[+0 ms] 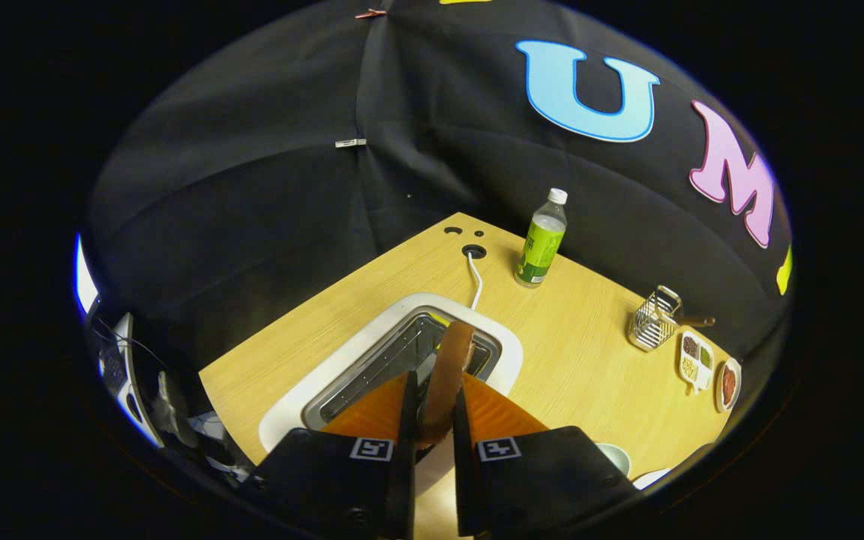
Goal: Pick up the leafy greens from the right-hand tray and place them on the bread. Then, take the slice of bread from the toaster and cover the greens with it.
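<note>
The gripper (432, 409) looks down on a white toaster (394, 352) that stands on a light wooden table (574, 352). Its two fingers are narrow and press from both sides on a slice of bread (448, 375), which stands on its edge between them, with its brown crust turned toward the camera. The far end of the slice is over the open slot of the toaster; whether it still touches the inside of the slot I cannot tell. A white cable (475, 281) runs from the back of the toaster to a round hole in the table. Beyond the toaster, near the black cloth wall, stands a bottle (541, 240) with a green label and a white cap. To the right, well apart from the toaster, there is a small wire basket (654, 319), and just beside it a white divided dish (695, 361) with dark and pale contents.
</note>
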`<control>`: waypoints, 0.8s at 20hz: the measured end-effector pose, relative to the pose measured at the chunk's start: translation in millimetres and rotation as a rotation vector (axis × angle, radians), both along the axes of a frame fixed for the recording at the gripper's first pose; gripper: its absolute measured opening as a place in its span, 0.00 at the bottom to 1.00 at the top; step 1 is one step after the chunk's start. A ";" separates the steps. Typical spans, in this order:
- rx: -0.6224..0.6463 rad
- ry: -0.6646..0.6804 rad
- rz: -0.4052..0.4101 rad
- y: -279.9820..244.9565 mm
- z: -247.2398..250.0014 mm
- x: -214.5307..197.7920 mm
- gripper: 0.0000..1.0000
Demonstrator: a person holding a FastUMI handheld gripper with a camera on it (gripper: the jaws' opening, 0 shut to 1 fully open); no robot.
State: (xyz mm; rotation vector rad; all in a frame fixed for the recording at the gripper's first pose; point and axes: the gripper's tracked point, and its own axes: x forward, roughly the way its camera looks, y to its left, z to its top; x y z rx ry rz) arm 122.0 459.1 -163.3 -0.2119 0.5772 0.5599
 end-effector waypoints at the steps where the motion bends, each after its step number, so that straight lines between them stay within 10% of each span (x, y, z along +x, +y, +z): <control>1: 0.019 0.014 -0.006 -0.5 2.2 -0.1 0.21; 16: 0.213 -0.025 0.105 -14.4 96.6 -28.2 0.11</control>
